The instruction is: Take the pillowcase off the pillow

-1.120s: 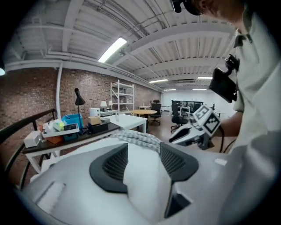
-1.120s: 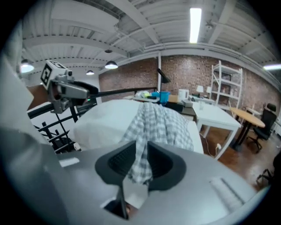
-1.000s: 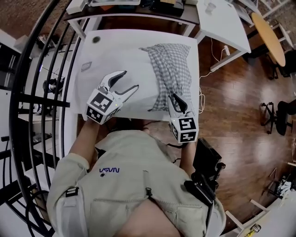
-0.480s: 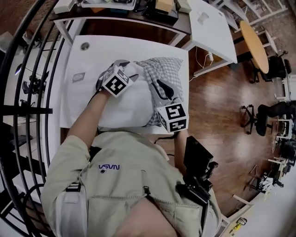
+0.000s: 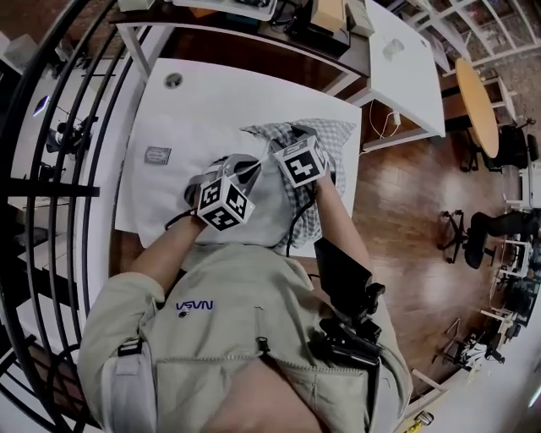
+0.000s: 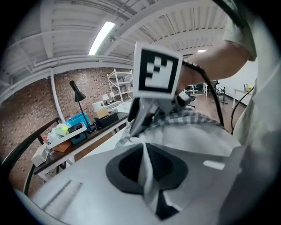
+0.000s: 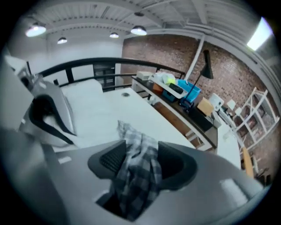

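Observation:
A white pillow (image 5: 269, 203) lies on the white table (image 5: 169, 118), with the checked pillowcase (image 5: 336, 137) bunched over its far right end. My left gripper (image 5: 251, 169) has just closed and is shut on a thin fold of the pillow's white cloth (image 6: 147, 165). Just ahead of it is my right gripper (image 5: 286, 145), seen by its marker cube (image 6: 156, 72) in the left gripper view. The right gripper's (image 7: 138, 165) jaws have just been opening. A bunch of checked pillowcase (image 7: 138, 151) hangs loosely between its wide-apart pads.
On the table's left part lie a small grey card (image 5: 157, 155) and a round disc (image 5: 173, 80). A cluttered desk (image 5: 321, 17) stands beyond the table, a black railing (image 5: 51, 169) runs along the left, and a second white table (image 5: 406, 59) stands at the right over wooden floor.
The left gripper went from open by the near left edge onto the pillow and shut on it. The right gripper moved from the near edge towards the far end, and the pillowcase bunched up there.

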Tool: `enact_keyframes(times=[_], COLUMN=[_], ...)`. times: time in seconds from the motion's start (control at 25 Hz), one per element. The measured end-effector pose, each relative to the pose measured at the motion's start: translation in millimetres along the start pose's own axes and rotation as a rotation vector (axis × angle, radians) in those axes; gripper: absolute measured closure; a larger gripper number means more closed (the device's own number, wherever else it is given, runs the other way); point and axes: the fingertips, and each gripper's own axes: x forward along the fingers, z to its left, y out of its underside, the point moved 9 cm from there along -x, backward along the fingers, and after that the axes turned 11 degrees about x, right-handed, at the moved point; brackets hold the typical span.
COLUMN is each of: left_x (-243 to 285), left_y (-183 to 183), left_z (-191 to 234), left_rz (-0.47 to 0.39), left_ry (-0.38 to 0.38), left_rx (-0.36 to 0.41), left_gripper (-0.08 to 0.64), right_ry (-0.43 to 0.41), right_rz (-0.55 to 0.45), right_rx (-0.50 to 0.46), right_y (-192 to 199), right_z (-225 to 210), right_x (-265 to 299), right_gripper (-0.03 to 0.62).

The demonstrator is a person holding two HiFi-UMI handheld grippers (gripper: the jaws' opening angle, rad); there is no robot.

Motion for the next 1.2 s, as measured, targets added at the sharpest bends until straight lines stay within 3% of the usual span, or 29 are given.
enact_keyframes(times=[0.04,0.08,0.12,0.44,0.64,0.72,0.8,0.88,1.04,1.2], left_x=[-8,-17,-26,-104,-99,-95,-86,-67,-34,-42], left_y=[-2,-5,-8,-31,-21,-16,-8,2,3,-20], left_z=[0,0,1,29,40,44,50,55,59,40], left_rz=[-0.020,-0.042,-0.065,-0.246,-0.261,-0.247,-0.213,-0.165,-0.111,-0.114], left_ry=[-0.013,-0.024,-0.033,-0.056,-0.037,-0.034,-0.032,-0.019,-0.019,-0.035], left_rx=[-0.009,-0.019,-0.032,-0.138,-0.194,-0.200,-0.202,-0.189,-0.121,-0.059], left_gripper=[0.541,0.543,0.545,0.549,0.549,0.549,0.548,0.542,0.463,0.350], right_ry=[0.036,0.081,0.124,0.383,0.508,0.511,0.461,0.403,0.364,0.299], right_rz=[0.027,0.033,0.026,-0.102,-0.076,-0.068,-0.103,-0.174,-0.285,-0.365], right_rx=[-0.042,-0.069,-0.080,0.093,0.231,0.291,0.332,0.371,0.449,0.532], right_y=[1,1,1,11,40,50,53,54,69,108], right_z=[1,0,-5,-75,-104,-105,-102,-99,-77,-30], right_x=[4,5,3,-37,-35,-28,-26,-32,-65,-104], right_gripper=[0.389,0.508,0.550,0.563,0.563,0.563,0.562,0.512,0.480,0.480])
